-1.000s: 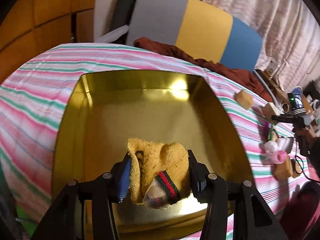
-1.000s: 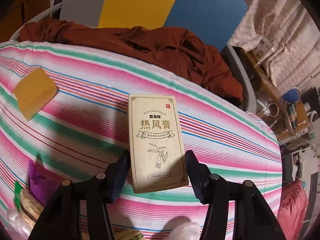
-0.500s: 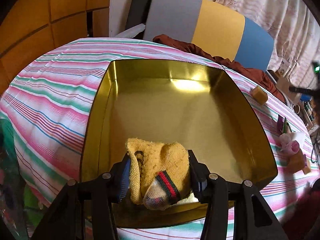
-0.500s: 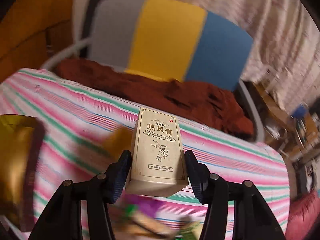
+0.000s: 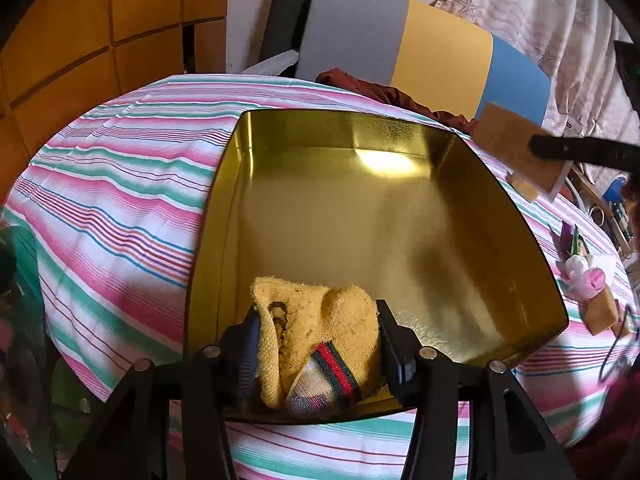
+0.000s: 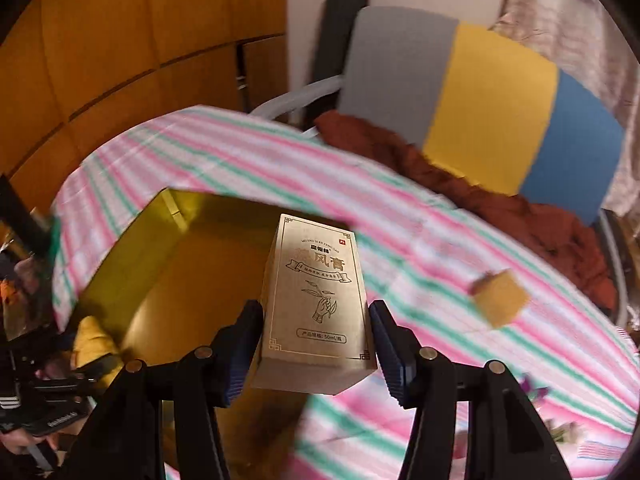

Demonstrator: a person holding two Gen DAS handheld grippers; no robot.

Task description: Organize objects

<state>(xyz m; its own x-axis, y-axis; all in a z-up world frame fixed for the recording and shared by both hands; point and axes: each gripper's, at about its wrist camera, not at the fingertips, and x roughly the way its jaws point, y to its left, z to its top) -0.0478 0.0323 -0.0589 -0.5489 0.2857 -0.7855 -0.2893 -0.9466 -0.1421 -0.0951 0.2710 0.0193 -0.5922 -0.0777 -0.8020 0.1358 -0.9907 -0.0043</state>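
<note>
A gold metal tin (image 5: 340, 132) stands open on the striped tablecloth. My left gripper (image 5: 318, 344) is shut on a rolled yellow sock (image 5: 320, 320) with a red and green band, held low over the tin's near left part. My right gripper (image 6: 316, 344) is shut on an upright beige carton (image 6: 316, 300) with printed characters, held above the tin's (image 6: 168, 280) right rim. The left wrist view shows that carton (image 5: 508, 148) in the air by the tin's far right corner. The sock (image 6: 94, 344) also shows at the lower left of the right wrist view.
A yellow sponge block (image 6: 500, 298) lies on the cloth right of the tin. A rust-brown cloth (image 6: 480, 184) is heaped at the table's far edge before a grey, yellow and blue chair back (image 6: 480, 92). Pink toys (image 5: 586, 276) and a wooden block (image 5: 600, 308) sit at the right.
My right gripper lifted the carton off the cloth and swung it left and up to the tin's rim. My left gripper drifted a little to the left over the tin, still gripping the sock.
</note>
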